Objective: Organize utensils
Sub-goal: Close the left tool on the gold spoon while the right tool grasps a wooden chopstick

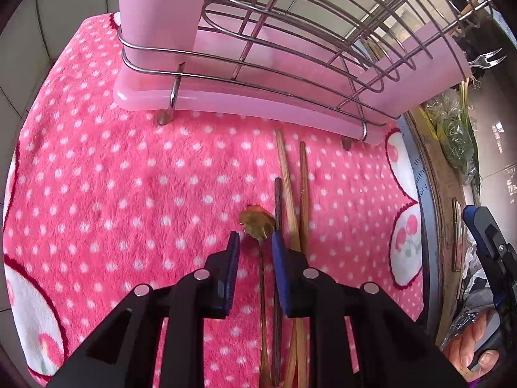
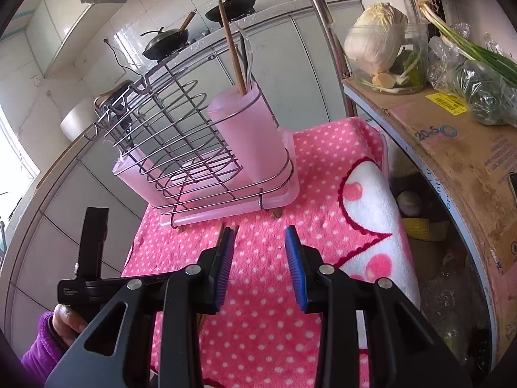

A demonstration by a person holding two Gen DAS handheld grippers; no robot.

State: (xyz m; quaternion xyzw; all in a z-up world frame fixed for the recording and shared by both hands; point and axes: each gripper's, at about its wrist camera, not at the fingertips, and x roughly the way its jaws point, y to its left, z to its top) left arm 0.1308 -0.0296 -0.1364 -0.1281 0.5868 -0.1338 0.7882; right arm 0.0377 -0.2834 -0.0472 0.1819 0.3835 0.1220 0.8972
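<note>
Three chopsticks [image 1: 292, 194], spoon [image 1: 258, 224] point toward rack [image 1: 258, 64].

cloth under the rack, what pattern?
Pink cloth with white polka dots, plus white patches with cherry prints at the edges. Left wrist view shows it best.

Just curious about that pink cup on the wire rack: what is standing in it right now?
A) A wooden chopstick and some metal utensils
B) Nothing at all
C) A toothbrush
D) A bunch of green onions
A: in the right wrist view, a wooden chopstick and metal utensils stick up out of the pink cup.
</note>
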